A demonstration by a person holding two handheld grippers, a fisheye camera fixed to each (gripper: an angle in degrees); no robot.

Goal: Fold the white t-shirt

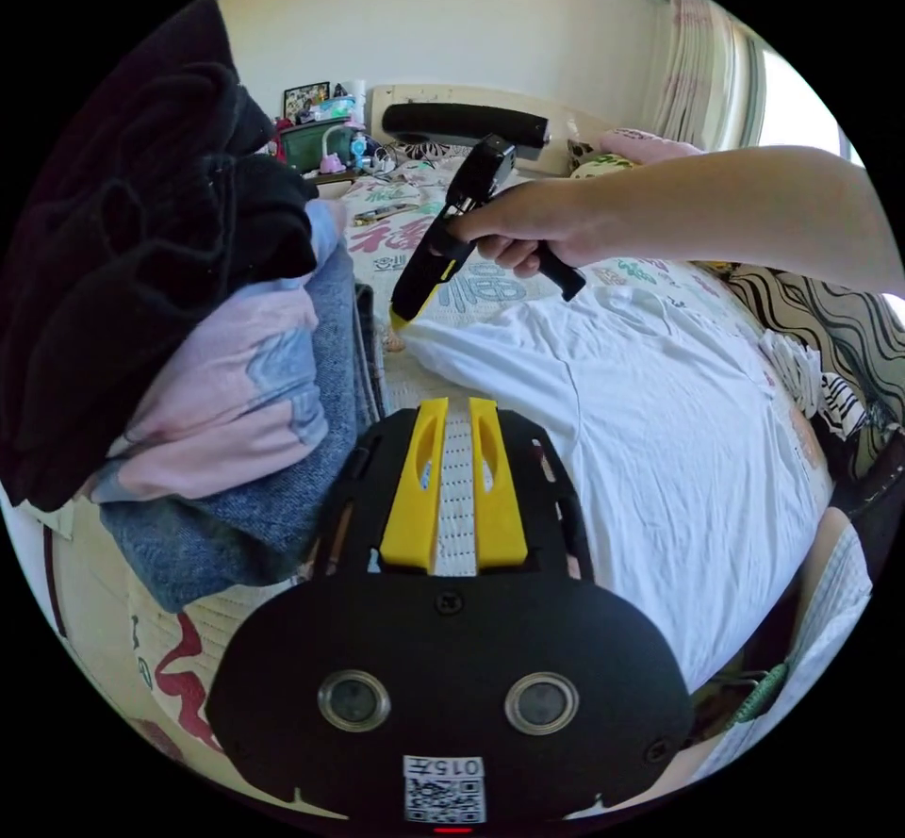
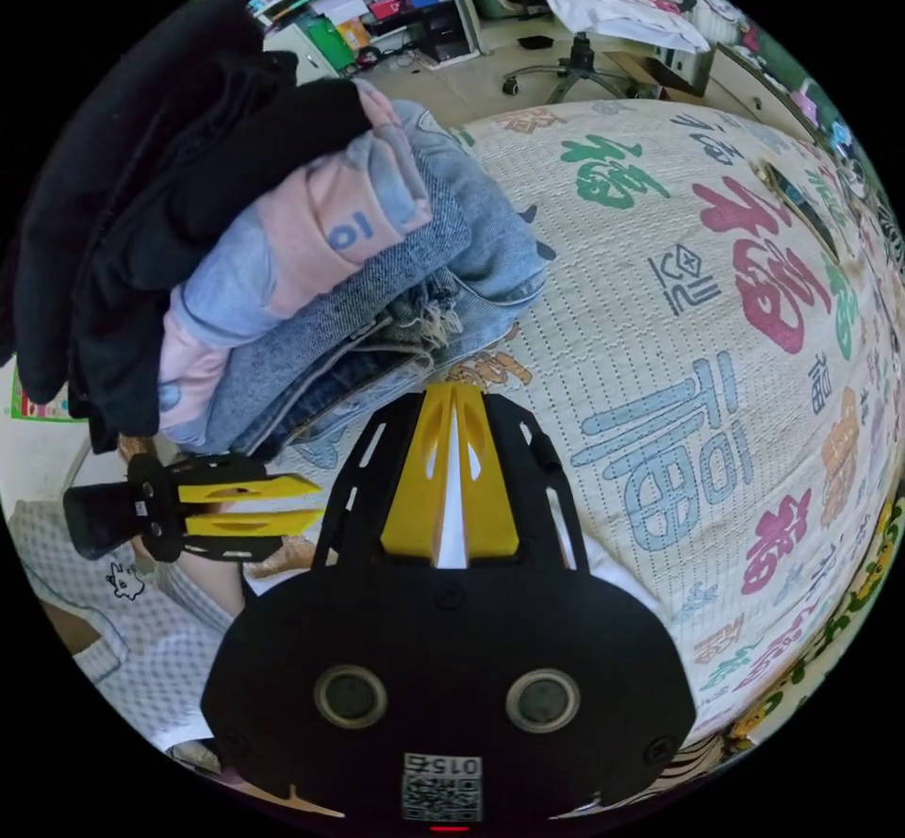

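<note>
Lying flat on the bed (image 1: 415,386): one white t-shirt (image 1: 650,442), spread wide over the cover with big letters. No fold to be seen yet, so probably right at the start. Left to do, at a guess: sleeves in, sides over, then bottom up to top.

Left hand-held gripper (image 1: 455,423) open a little, with bare bed cover showing in the gap and nothing held. Hovering just beside the shirt's edge. Right hand-held gripper (image 1: 400,318) down at a corner of the shirt, tips touching or nearly touching the cloth. In the right gripper view, its yellow jaws nearly together at the tips, with a thin strip of white between them. Looks like pinching the shirt, but hard to tell for sure.

Counting: two hand-held grippers. One white shirt. One pile of folded clothes (image 1: 217,338) just beside the shirt, with dark, pink and blue jean layers.
</note>
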